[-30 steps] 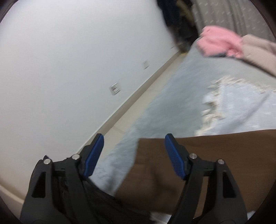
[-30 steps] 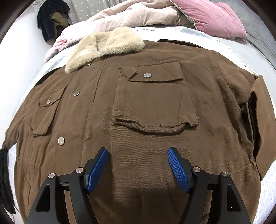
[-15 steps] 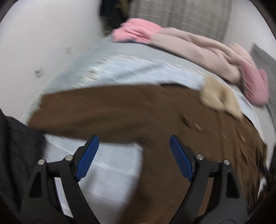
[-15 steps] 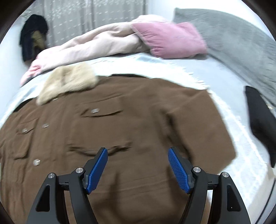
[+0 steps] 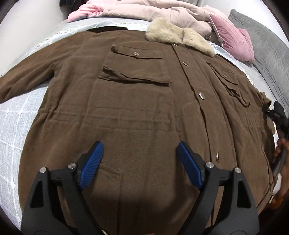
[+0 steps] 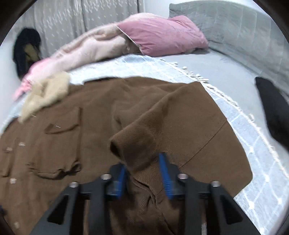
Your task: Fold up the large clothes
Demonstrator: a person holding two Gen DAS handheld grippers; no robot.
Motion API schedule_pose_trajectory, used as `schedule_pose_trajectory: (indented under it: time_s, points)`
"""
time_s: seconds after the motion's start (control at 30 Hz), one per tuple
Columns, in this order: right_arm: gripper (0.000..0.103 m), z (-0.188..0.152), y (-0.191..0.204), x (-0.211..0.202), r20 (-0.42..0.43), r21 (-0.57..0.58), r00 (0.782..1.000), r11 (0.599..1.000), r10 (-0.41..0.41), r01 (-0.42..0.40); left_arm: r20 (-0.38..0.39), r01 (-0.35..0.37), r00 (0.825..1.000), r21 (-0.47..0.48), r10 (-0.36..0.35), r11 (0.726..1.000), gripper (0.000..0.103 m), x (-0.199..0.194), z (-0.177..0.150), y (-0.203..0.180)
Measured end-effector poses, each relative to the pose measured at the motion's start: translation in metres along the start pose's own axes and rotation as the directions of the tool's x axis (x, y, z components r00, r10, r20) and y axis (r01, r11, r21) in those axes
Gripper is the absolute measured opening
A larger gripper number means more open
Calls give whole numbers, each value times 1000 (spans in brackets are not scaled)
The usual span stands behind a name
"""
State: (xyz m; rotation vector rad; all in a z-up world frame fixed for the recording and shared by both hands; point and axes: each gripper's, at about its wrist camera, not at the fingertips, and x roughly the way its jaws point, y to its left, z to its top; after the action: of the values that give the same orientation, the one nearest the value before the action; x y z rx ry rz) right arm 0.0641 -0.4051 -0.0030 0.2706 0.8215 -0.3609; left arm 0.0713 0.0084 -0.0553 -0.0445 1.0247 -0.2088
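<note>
A large brown jacket (image 5: pixel 137 101) with a beige fur collar (image 5: pixel 178 38) lies front up, spread on the bed. My left gripper (image 5: pixel 140 162) is open and empty, above the jacket's lower left front. My right gripper (image 6: pixel 143 170) has closed on the jacket's right sleeve (image 6: pixel 142 144), whose cuff end bunches up between the blue pads. The jacket body (image 6: pixel 54 137) and collar (image 6: pixel 45 95) lie to its left. The right gripper also shows at the right edge of the left wrist view (image 5: pixel 278 117).
A pale checked blanket (image 6: pixel 261 162) covers the bed under the jacket. A pink pillow (image 6: pixel 162 34), a pink-beige duvet (image 5: pixel 153 9) and a grey cushion (image 6: pixel 234 23) lie at the far side. A black item (image 6: pixel 271 104) lies at the right. Dark clothes (image 6: pixel 25 48) hang far left.
My left gripper swung from the wall and left sleeve to over the jacket's front. My right gripper moved right to the right sleeve and closed on it.
</note>
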Motion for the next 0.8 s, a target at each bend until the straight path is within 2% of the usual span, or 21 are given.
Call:
schedule_pose_trajectory:
  time_s: [0.03,0.13,0.2,0.3,0.33,0.37,0.5,0.53,0.6,0.63,0.7,0.77,0.8]
  points:
    - [13,2,-6,-9,9,11,1000,1000,21,-21,3,9,1000,1,-9,1000,85,-2,0,0]
    - [9,9,-28,-35,50,54,998,997,45,-48,11,23,1000,-9,-23,1000,85,-2,-3,3]
    - [7,17,-38,-43,59,59,998,998,32,-35,8,21,1000,-5,-21,1000,85,-2,-4,3]
    - [7,36,-51,-53,79,-13,993,996,-82,83,11,20,1000,6,-20,1000,85,0,-4,1]
    - [6,44,-56,-57,96,-37,987,990,-129,133,10,23,1000,7,-23,1000,85,0,-3,1]
    - [6,58,-64,-62,126,-62,972,976,-200,209,11,27,1000,4,-27,1000,85,-1,-4,2]
    - [6,101,-90,-72,193,-83,904,911,-382,403,21,59,998,-15,-59,998,85,-1,-2,7]
    - [6,111,-97,-72,206,-87,878,885,-433,457,23,61,998,-16,-61,998,85,0,-1,8]
    - [5,124,-108,-66,238,-114,816,819,-527,562,29,57,998,-12,-56,998,85,2,0,8]
    - [5,129,-114,-59,258,-138,769,765,-585,629,30,53,998,-8,-52,999,85,4,0,8]
    - [5,134,-135,-45,272,-167,687,670,-673,723,28,39,999,12,-40,999,85,7,0,6]
    - [5,137,-160,-25,237,-168,639,617,-732,769,25,27,999,33,-28,999,85,9,0,4]
    - [5,137,-176,-15,205,-164,622,600,-755,783,23,18,1000,49,-19,999,85,10,0,2]
